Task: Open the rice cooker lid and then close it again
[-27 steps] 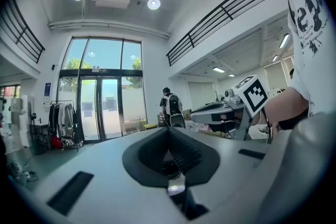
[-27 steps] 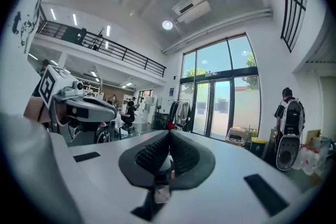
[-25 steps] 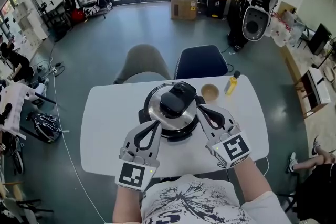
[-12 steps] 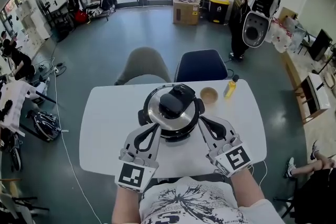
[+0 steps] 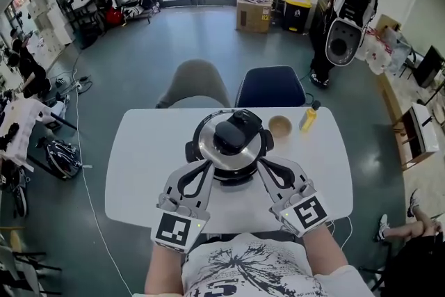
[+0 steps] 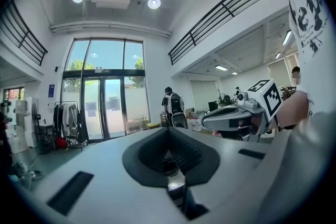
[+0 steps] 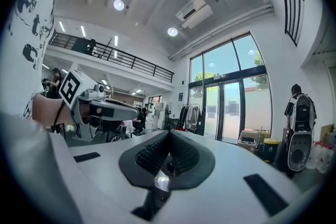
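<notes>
Counter left: counter (image 5: 139, 163) lies bare from rice cooker (image 5: 233, 146) to edge.
Counter far right: bowl (image 5: 279, 126) just beside the cooker, yellow bottle (image 5: 309, 116) near it.
Counter near right: bare.
Far edge: grey chair (image 5: 193, 83) and blue chair (image 5: 271, 87) close behind.

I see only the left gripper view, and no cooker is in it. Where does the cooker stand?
Observer: The cooker is on the table, with the left gripper at its near left and the right gripper at its near right.
Operator: Is its lid open?
Observer: No, the lid is down.
Operator: What does the right gripper hold?
Observer: Nothing; its jaws are together.
</notes>
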Demonstrator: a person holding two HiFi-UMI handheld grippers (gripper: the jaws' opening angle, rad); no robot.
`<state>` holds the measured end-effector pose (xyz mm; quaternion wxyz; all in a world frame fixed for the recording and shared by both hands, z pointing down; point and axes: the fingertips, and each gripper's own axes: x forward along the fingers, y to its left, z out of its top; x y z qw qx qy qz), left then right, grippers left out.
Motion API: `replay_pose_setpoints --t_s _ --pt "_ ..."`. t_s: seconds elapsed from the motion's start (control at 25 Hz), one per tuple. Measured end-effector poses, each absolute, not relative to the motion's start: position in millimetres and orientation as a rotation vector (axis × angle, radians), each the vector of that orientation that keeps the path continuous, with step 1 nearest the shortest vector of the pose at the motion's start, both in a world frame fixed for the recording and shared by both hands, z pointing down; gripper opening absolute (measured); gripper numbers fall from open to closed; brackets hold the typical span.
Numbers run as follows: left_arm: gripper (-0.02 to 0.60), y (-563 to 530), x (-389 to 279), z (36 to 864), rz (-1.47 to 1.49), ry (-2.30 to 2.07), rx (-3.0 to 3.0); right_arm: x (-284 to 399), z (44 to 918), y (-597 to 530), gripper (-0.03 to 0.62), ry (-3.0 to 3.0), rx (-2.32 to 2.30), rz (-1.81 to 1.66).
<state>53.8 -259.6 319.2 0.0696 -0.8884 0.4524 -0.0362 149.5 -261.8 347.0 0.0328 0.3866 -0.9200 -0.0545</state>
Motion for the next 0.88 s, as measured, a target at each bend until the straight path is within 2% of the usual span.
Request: replay_pose_setpoints --t_s 0.88 --pt "0.014 -257.9 56.7 323.8 -0.126 1.363 -2.676 155.3 355.7 -267.9 0.012 -2.767 1.237 -0.146"
